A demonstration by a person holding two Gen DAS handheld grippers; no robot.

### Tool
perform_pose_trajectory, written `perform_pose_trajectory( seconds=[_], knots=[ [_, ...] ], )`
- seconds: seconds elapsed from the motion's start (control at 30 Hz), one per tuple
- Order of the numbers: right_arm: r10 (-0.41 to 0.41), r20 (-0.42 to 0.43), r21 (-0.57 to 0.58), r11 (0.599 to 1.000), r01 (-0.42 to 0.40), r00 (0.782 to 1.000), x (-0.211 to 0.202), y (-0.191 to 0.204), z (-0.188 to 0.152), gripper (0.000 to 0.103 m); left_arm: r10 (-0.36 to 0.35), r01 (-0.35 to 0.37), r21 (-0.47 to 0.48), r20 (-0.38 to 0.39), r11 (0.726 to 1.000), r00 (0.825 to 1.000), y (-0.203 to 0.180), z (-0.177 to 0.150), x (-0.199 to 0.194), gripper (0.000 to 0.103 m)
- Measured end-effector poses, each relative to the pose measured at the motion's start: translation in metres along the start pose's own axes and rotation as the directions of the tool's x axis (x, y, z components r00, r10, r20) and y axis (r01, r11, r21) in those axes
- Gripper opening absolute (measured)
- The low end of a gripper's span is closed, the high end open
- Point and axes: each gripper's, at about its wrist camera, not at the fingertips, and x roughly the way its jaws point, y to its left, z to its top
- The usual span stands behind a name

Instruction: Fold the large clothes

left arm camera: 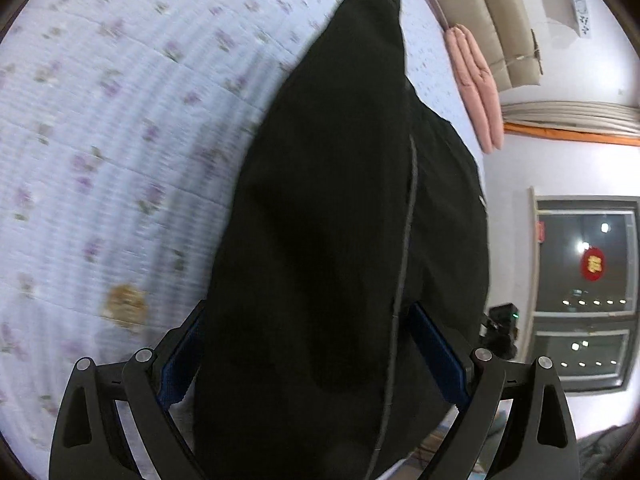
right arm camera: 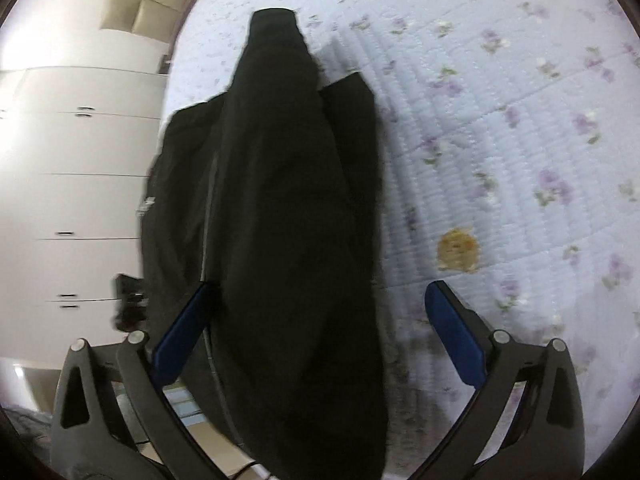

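Draping limply over the bed (left arm camera: pixel 100 128), the black garment (left arm camera: pixel 320 200) handles soft; we grip its seamed edge. Left claw (left arm camera: pixel 312 360) clenches it; right claw (right arm camera: pixel 320 340) stands released around it.

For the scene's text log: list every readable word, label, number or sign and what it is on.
None can be read.
Red round decoration on the window: gold marks, blurred.
Wall hanging, top right of the left wrist view: dark marks, too small.
Black garment: small pale tag at its edge, illegible.
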Motion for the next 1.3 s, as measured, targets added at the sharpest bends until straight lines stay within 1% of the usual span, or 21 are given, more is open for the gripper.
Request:
perform_pose_trajectory(
  seconds=[0.07, 0.1, 0.13, 0.17, 0.2, 0.3, 0.37, 0.4, 0.47, 0.57, 0.67, 0.73, 0.77, 0.83, 0.9, 0.93, 1.0, 1.03, 1.1, 1.2, 1.3],
  knots=[
    [0.024, -0.010, 0.003, 1.000, -0.024, 1.000, 0.005, 0.002, 0.005, 0.103, -0.005, 0.005, 0.013, -0.019, 1.000, 1.000, -0.007, 0.004, 0.009, 0.096],
    [0.019, -0.018, -0.002, 1.000, -0.019, 1.000, 0.012, 0.001, 0.003, 0.103, 0.011, -0.010, 0.027, -0.026, 1.000, 1.000, -0.011, 0.005, 0.014, 0.096],
    [0.022, -0.029, -0.007, 1.000, -0.022, 0.999, 0.015, -0.001, 0.004, 0.103, 0.019, -0.018, 0.036, -0.027, 0.999, 0.999, -0.010, -0.002, 0.014, 0.096],
    [0.040, -0.034, -0.007, 0.999, -0.040, 0.999, 0.015, -0.002, 0.004, 0.103, 0.011, -0.010, 0.038, -0.026, 0.999, 1.000, -0.011, -0.002, 0.016, 0.097],
    [0.054, -0.038, -0.006, 0.998, -0.055, 0.998, 0.020, 0.000, 0.004, 0.103, -0.018, 0.019, 0.024, -0.024, 1.000, 1.000, -0.011, -0.001, 0.018, 0.097],
    [0.108, -0.066, -0.012, 0.994, -0.109, 0.992, 0.017, -0.007, 0.007, 0.103, -0.067, 0.066, -0.020, -0.022, 0.998, 0.998, -0.008, -0.002, 0.022, 0.097],
    [0.151, -0.097, -0.021, 0.988, -0.154, 0.984, 0.007, -0.011, 0.006, 0.103, -0.065, 0.064, -0.014, -0.026, 0.998, 0.998, -0.009, -0.003, 0.023, 0.097],
    [0.157, -0.105, -0.032, 0.986, -0.161, 0.982, 0.005, -0.010, 0.005, 0.103, -0.059, 0.059, -0.008, -0.028, 0.998, 0.998, -0.010, -0.002, 0.022, 0.097],
    [0.110, -0.115, -0.077, 0.990, -0.119, 0.987, 0.002, -0.009, 0.008, 0.103, -0.047, 0.047, -0.002, -0.031, 0.999, 0.998, -0.011, -0.002, 0.022, 0.097],
    [0.104, -0.156, -0.105, 0.987, -0.121, 0.982, 0.013, -0.004, 0.010, 0.103, -0.053, 0.052, -0.009, -0.030, 0.999, 0.998, -0.014, 0.001, 0.024, 0.097],
    [0.100, -0.171, -0.176, 0.976, -0.130, 0.980, 0.027, 0.003, 0.014, 0.103, -0.069, 0.069, -0.029, -0.016, 0.997, 0.997, -0.015, 0.001, 0.025, 0.097],
    [0.119, -0.191, -0.220, 0.962, -0.160, 0.974, 0.037, 0.011, 0.017, 0.099, -0.078, 0.078, -0.033, -0.005, 0.996, 0.997, -0.018, -0.001, 0.025, 0.097],
    [0.110, -0.200, -0.239, 0.958, -0.158, 0.974, 0.042, 0.015, 0.018, 0.094, -0.071, 0.071, -0.030, 0.001, 0.997, 0.997, -0.019, 0.000, 0.026, 0.096],
    [0.075, -0.211, -0.294, 0.946, -0.136, 0.975, 0.054, 0.022, 0.021, 0.088, -0.020, 0.020, 0.001, 0.021, 1.000, 1.000, -0.030, -0.003, 0.029, 0.096],
    [0.085, -0.210, -0.302, 0.942, -0.148, 0.974, 0.058, 0.023, 0.025, 0.076, 0.047, -0.050, 0.046, 0.057, 0.998, 0.997, -0.046, -0.007, 0.033, 0.094],
    [0.083, -0.206, -0.307, 0.941, -0.145, 0.975, 0.058, 0.021, 0.025, 0.072, 0.059, -0.063, 0.052, 0.076, 0.997, 0.995, -0.049, -0.008, 0.032, 0.093],
    [0.069, -0.188, -0.322, 0.938, -0.128, 0.980, 0.054, 0.020, 0.022, 0.062, 0.071, -0.080, 0.073, 0.111, 0.994, 0.991, -0.060, -0.012, 0.027, 0.078],
    [0.057, -0.170, -0.342, 0.933, -0.113, 0.984, 0.050, 0.023, 0.018, 0.059, 0.081, -0.092, 0.088, 0.126, 0.992, 0.989, -0.064, -0.015, 0.023, 0.074],
    [0.038, -0.134, -0.376, 0.922, -0.086, 0.990, 0.042, 0.032, 0.012, 0.048, 0.089, -0.106, 0.113, 0.150, 0.988, 0.985, -0.074, -0.020, 0.014, 0.055],
    [0.021, -0.073, -0.430, 0.901, -0.050, 0.997, 0.030, 0.049, 0.002, 0.041, 0.062, -0.090, 0.148, 0.184, 0.985, 0.981, -0.088, -0.028, -0.002, 0.037],
    [0.014, -0.017, -0.470, 0.882, -0.021, 1.000, 0.027, 0.061, -0.001, 0.038, -0.007, -0.042, 0.218, 0.217, 0.975, 0.976, -0.111, -0.041, -0.025, 0.033]
  ],
)
